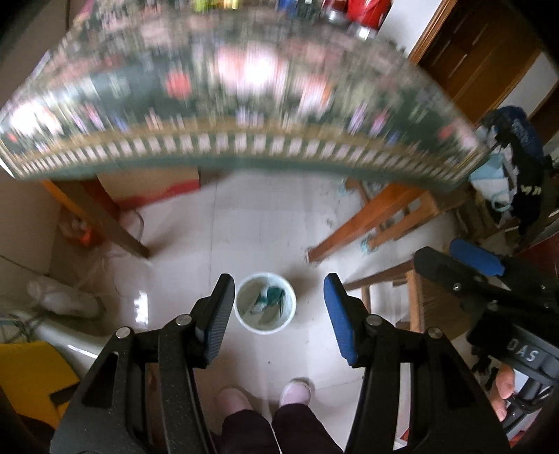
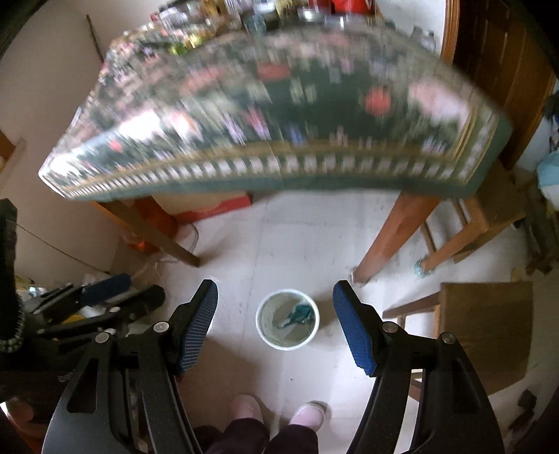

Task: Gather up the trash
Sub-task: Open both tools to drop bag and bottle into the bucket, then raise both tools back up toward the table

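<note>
Closest in, both views show the person's two feet in pale pink slippers on the white tiled floor. The left gripper points down at the floor, and its fingers are spread wide with nothing between them. The right gripper also points down, and its fingers are wide apart and hold nothing. In the left view the right gripper shows at the right edge, with a bit of the person's hand on it.

A little past the feet stands a round white bucket on the floor. It sits between the fingers in both views but well below them. Inside it lies a green and white bit of trash, on the bottom of the bucket.

To the right of the bucket is a wooden stool. Farther on, two wooden table legs stand on the floor, one on each side. Above them is the tabletop with a dark flowered cloth, all blurry. A cardboard box sits on the floor under it. Jars and cans crowd the far edge of the tabletop, too blurry to name
</note>
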The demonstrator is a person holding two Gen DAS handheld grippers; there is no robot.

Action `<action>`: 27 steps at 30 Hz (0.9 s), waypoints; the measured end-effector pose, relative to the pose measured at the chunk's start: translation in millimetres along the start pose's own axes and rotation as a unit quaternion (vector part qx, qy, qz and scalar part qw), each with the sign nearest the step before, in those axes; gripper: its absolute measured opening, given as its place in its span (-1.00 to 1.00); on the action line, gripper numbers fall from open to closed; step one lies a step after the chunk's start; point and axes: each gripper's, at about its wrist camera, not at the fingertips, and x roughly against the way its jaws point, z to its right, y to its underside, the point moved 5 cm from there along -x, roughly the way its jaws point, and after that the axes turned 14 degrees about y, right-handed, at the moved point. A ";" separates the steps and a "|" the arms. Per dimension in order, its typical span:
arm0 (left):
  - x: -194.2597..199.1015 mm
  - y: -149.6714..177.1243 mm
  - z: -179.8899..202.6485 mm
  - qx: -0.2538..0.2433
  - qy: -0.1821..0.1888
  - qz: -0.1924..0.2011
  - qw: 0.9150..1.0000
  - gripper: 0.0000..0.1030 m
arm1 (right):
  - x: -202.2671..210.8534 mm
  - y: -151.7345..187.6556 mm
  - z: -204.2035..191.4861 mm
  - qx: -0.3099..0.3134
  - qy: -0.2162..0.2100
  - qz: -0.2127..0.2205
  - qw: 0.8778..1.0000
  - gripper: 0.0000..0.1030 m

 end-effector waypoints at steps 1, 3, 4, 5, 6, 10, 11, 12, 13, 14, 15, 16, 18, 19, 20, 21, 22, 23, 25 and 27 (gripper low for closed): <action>10.6 -3.9 4.7 -0.003 0.001 0.008 1.000 0.00 | 10.5 -3.6 -0.6 0.000 0.001 0.007 1.000 0.26; 42.3 -16.0 17.3 -0.015 0.007 0.030 0.999 0.00 | 33.8 -11.3 -2.6 0.000 0.005 0.023 1.000 0.26; 52.1 -19.0 24.0 -0.020 0.008 0.037 0.999 0.00 | 48.1 -15.6 -4.4 0.000 0.008 0.032 0.999 0.26; 65.7 -24.4 30.9 -0.027 0.009 0.047 0.998 0.00 | 63.7 -19.6 -5.6 0.000 0.010 0.043 0.999 0.26; 84.0 -31.5 39.2 -0.039 0.009 0.061 0.997 0.00 | 76.4 -23.1 -5.9 -0.001 0.012 0.052 0.999 0.26; 139.6 -51.9 60.5 -0.072 0.021 0.101 0.992 0.00 | 128.6 -39.8 -13.8 -0.006 0.016 0.087 0.996 0.26; 153.5 -55.6 67.3 -0.083 0.023 0.111 0.990 0.00 | 141.9 -43.1 -14.7 -0.009 0.017 0.095 0.995 0.26; 165.4 -58.9 73.5 -0.092 0.023 0.118 0.988 0.00 | 152.4 -46.7 -15.1 -0.010 0.019 0.102 0.995 0.26; 180.3 -62.7 80.7 -0.105 0.022 0.127 0.986 0.00 | 167.2 -51.2 -16.0 -0.014 0.024 0.112 0.993 0.26; 194.4 -65.7 87.0 -0.117 0.021 0.135 0.984 0.00 | 180.9 -54.6 -16.8 -0.017 0.028 0.122 0.992 0.26; 208.1 -69.6 93.0 -0.127 0.020 0.143 0.981 0.00 | 195.4 -58.2 -17.9 -0.022 0.031 0.133 0.990 0.26; 219.6 -71.3 98.7 -0.134 0.020 0.150 0.979 0.00 | 207.1 -61.0 -18.0 -0.025 0.033 0.141 0.989 0.26; 244.3 -77.1 107.5 -0.151 0.022 0.167 0.974 0.02 | 231.2 -66.1 -18.0 -0.035 0.038 0.164 0.985 0.26; 255.9 -79.6 111.5 -0.159 0.024 0.177 0.971 0.02 | 242.7 -68.8 -18.0 -0.039 0.041 0.175 0.983 0.26; 266.7 -81.0 114.9 -0.165 0.024 0.186 0.968 0.02 | 251.9 -71.2 -18.5 -0.044 0.042 0.185 0.981 0.26; 278.1 -83.2 117.9 -0.172 0.025 0.195 0.965 0.03 | 263.6 -73.8 -18.1 -0.050 0.045 0.197 0.978 0.26; 288.0 -84.6 120.1 -0.179 0.028 0.202 0.963 0.04 | 270.5 -76.0 -17.4 -0.053 0.045 0.204 0.976 0.26; 297.0 -84.6 122.6 -0.185 0.033 0.210 0.960 0.05 | 277.9 -77.8 -17.0 -0.057 0.043 0.213 0.974 0.26; 315.0 -84.3 126.6 -0.196 0.042 0.228 0.953 0.24 | 292.0 -82.2 -15.9 -0.065 0.034 0.233 0.970 0.35; 328.8 -84.6 128.7 -0.203 0.046 0.243 0.947 0.41 | 304.2 -86.7 -12.8 -0.076 0.037 0.251 0.964 0.53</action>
